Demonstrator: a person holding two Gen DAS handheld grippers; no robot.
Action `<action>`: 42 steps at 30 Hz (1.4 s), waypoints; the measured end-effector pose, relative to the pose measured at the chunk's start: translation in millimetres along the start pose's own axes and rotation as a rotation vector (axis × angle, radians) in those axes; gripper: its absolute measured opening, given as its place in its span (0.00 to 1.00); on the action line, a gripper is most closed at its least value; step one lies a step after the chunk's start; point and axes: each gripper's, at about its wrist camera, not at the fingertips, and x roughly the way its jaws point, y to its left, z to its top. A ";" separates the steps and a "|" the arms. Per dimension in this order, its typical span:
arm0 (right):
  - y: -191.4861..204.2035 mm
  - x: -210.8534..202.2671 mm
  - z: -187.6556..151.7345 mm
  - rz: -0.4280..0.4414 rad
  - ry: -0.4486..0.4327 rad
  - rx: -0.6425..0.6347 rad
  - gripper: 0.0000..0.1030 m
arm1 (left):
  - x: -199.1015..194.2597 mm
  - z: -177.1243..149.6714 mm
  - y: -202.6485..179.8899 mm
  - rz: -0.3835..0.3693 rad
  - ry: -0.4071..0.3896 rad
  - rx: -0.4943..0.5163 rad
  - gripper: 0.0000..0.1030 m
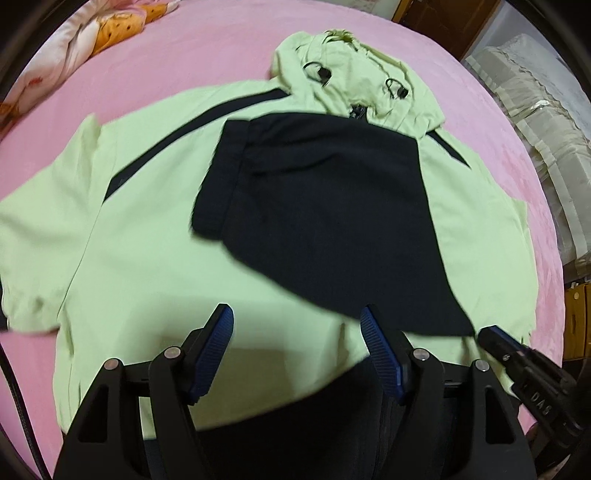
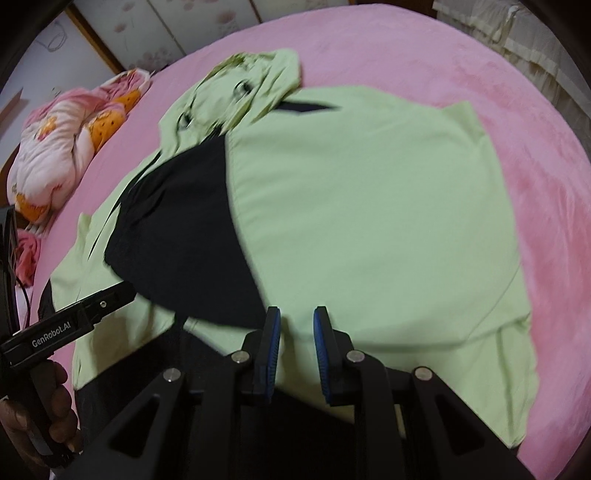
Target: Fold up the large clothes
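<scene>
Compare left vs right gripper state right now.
Left gripper: jaws spread wide, over the jacket's hem where the black panel ends. Right gripper: jaws much closer together, only a narrow gap, over the light green side of the jacket. Shared: both have blue ribbed pads, hold nothing, and hang above the same jacket on the pink bed.

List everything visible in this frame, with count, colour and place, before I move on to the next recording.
jacket: one, pale green with black panels, spread flat on the bed, hood away from the grippers.
bed cover: one, pink, under the jacket.
quilt: one bundle, pink, white and orange, at the bed's far left corner.
wall panels: pale, floral, beyond the bed.
left gripper: black, blue pads, jaws open above the hem.
right gripper: black, blue pads, jaws slightly apart above the hem, holding nothing.
hand: one, gripping the left gripper's handle.
</scene>
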 end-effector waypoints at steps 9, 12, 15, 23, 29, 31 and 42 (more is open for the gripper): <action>56.3 -5.1 -37.6 0.052 0.085 -0.061 0.18 | -31.8 -41.4 43.1 -0.005 0.047 -0.067 0.68; 79.9 -7.8 -44.5 0.066 0.097 -0.097 0.18 | -46.2 -49.4 65.5 -0.002 0.049 -0.099 0.68; 106.2 -9.9 -48.2 0.089 0.111 -0.127 0.18 | -58.3 -54.6 89.6 0.005 0.042 -0.132 0.68; 192.9 -5.1 -51.9 0.149 0.123 -0.237 0.18 | -93.2 -62.4 180.0 0.040 0.002 -0.246 0.68; 259.5 9.3 -57.4 0.190 0.133 -0.313 0.18 | -106.3 -69.6 254.0 0.072 -0.019 -0.344 0.68; 280.3 15.8 -60.8 0.200 0.139 -0.341 0.18 | -107.0 -73.8 278.6 0.075 -0.017 -0.386 0.68; 372.3 58.6 -67.2 0.254 0.169 -0.420 0.18 | -93.4 -107.3 435.4 -0.014 -0.061 -0.733 0.68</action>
